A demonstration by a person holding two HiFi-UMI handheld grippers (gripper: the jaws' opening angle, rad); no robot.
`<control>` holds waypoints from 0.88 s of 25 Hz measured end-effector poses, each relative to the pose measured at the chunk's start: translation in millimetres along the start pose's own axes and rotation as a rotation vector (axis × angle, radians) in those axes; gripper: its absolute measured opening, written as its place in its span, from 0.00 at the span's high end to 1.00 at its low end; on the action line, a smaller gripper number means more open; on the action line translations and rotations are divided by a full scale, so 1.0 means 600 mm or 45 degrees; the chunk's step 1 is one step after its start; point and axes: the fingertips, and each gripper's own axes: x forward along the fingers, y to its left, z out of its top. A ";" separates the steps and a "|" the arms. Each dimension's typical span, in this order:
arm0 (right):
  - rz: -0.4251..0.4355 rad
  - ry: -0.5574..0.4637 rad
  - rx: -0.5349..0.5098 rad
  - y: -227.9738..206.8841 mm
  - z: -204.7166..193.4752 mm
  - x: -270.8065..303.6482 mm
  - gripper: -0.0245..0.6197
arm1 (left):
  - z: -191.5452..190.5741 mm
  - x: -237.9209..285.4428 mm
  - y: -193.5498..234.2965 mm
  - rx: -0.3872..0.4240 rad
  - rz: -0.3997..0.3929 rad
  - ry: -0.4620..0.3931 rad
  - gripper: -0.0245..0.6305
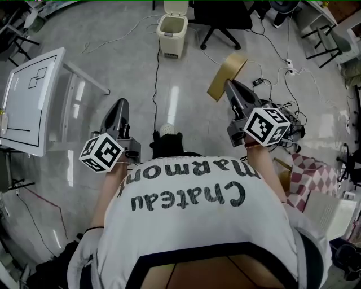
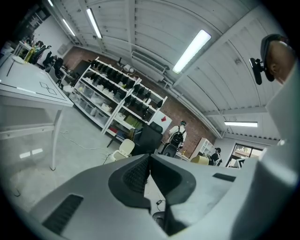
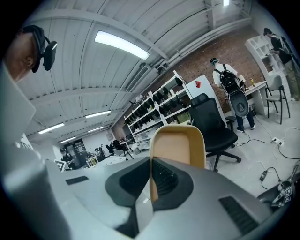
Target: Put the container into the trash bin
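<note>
A flat tan container [image 1: 226, 75] sticks out ahead of my right gripper [image 1: 230, 86], whose jaws are shut on its near edge. In the right gripper view the container [image 3: 180, 143] rises upright just beyond the closed jaws of the right gripper [image 3: 151, 161]. The cream trash bin [image 1: 172, 34] stands on the floor ahead with its lid up, well apart from both grippers. My left gripper [image 1: 120, 105] is held out at the left, shut with nothing in it. In the left gripper view the bin [image 2: 124, 149] shows small beyond the left gripper [image 2: 150, 157].
A white table [image 1: 28, 101] stands at the left. A black office chair [image 1: 223, 17] is right of the bin. Cables [image 1: 282, 68] trail over the floor at the right, near a checked cloth [image 1: 307, 175]. Shelves [image 2: 112, 93] and people stand in the background.
</note>
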 end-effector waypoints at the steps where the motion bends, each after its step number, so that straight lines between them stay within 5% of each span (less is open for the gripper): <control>1: 0.000 0.006 0.005 -0.005 -0.001 0.007 0.91 | -0.001 0.009 0.006 -0.004 0.018 0.003 0.92; 13: -0.048 0.085 0.033 -0.108 0.042 0.171 0.91 | 0.005 0.226 0.076 -0.079 -0.006 0.121 0.92; 22: -0.009 0.038 0.052 -0.164 0.171 0.384 0.91 | 0.130 0.425 0.141 -0.057 0.020 0.105 0.93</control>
